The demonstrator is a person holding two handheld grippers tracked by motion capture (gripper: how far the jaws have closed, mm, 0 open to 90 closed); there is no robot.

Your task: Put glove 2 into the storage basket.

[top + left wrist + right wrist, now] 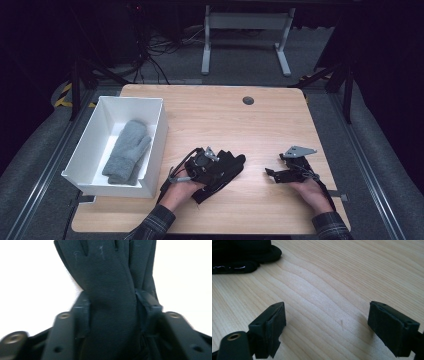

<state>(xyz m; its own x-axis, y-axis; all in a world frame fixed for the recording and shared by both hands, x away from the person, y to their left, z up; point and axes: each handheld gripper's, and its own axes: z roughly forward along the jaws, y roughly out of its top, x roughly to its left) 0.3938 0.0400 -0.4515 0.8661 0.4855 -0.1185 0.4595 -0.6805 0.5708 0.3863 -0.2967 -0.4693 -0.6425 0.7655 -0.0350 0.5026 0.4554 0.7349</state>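
Observation:
A black glove [233,168] lies on the wooden table [240,125], left of the middle. My left gripper [220,161] sits over it. In the left gripper view the glove [110,277] fills the gap and both pads of the left gripper [112,305] press into its cloth. The glove's fingers stretch away beyond the jaws. My right gripper [274,167] rests low on the table to the right, held by a hand. Its jaws stand wide apart over bare wood, with nothing between them [327,315]. The glove's edge [244,252] shows far off at the top left of the right gripper view.
A white open bin [155,135] stands at the table's left edge with a grey mitten [127,150] lying inside. A round cable hole [248,100] sits near the table's far edge. Bare wood lies between the two grippers and across the far half.

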